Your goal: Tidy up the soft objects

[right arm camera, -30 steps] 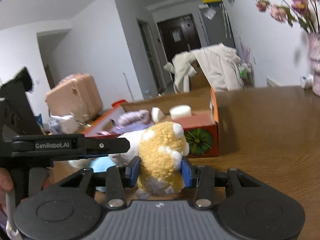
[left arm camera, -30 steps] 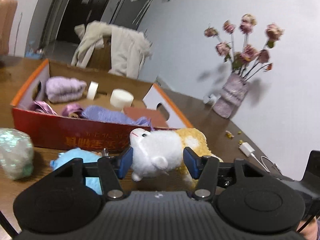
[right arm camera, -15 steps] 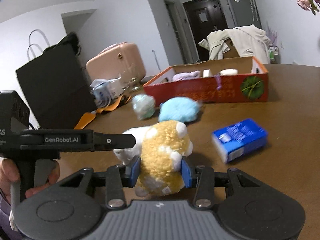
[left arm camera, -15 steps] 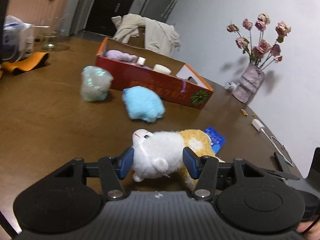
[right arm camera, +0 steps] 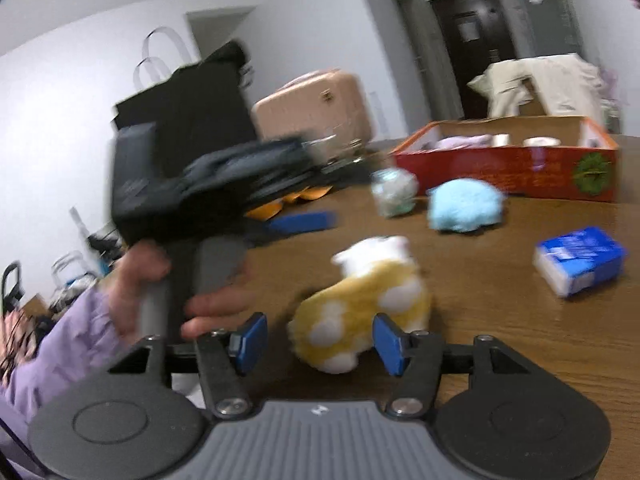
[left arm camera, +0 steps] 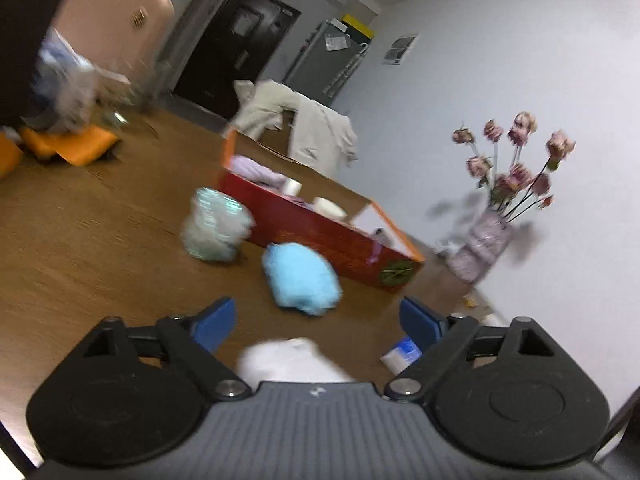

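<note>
**Plush toy sitting free between opening fingers**

Both grippers are opening. The left gripper [left arm camera: 316,320] is standing wide with nothing pressed between its fingers. The right gripper [right arm camera: 318,338] is parting around the yellow-and-white plush toy [right arm camera: 360,304], which is lying on the wooden surface [right arm camera: 500,340], well short of the red box [right arm camera: 508,172]. The toy is looking light, squashy and fuzzy, so gripping across its plump middle is likely safest.
</note>
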`<move>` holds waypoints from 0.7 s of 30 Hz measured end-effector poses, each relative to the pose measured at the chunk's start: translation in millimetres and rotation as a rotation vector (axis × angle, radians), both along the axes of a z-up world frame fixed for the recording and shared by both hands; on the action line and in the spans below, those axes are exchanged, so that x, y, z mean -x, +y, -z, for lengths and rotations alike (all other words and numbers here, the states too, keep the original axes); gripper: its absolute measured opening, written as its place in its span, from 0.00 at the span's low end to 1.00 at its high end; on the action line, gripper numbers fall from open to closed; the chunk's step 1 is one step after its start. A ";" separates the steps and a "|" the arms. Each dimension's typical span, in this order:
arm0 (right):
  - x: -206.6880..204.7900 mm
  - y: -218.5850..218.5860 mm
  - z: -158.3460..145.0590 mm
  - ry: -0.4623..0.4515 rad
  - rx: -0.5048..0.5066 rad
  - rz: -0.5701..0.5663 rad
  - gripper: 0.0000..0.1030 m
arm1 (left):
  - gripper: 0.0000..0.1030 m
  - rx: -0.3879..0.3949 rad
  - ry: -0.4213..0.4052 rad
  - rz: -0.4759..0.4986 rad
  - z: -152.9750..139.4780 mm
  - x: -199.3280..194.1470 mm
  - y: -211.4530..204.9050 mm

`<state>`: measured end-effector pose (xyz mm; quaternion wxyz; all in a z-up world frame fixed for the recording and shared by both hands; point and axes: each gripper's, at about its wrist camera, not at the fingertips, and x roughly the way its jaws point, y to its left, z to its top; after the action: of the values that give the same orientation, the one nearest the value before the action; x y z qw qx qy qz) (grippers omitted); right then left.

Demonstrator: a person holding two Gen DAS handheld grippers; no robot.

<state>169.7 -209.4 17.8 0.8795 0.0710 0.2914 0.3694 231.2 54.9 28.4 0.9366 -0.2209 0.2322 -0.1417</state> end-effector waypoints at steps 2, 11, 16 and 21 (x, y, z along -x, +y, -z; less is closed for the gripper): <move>-4.0 -13.8 -4.1 0.001 0.000 0.067 0.56 | 0.88 -0.058 0.010 0.028 -1.7 19.3 3.3; -77.4 8.2 -1.3 0.028 -0.025 0.091 0.58 | 0.77 -0.187 0.069 0.161 18.9 73.6 -43.1; -91.7 34.1 18.5 0.089 0.015 0.083 0.42 | 0.55 -0.168 0.107 0.068 24.1 73.1 -14.6; -72.2 16.8 24.7 0.145 -0.082 0.166 0.43 | 0.57 -0.082 0.072 0.048 22.7 79.9 7.5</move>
<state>241.9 -192.6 -6.8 0.8800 0.1574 0.3321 0.3010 151.3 62.4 5.6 0.9323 -0.1816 0.2765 -0.1465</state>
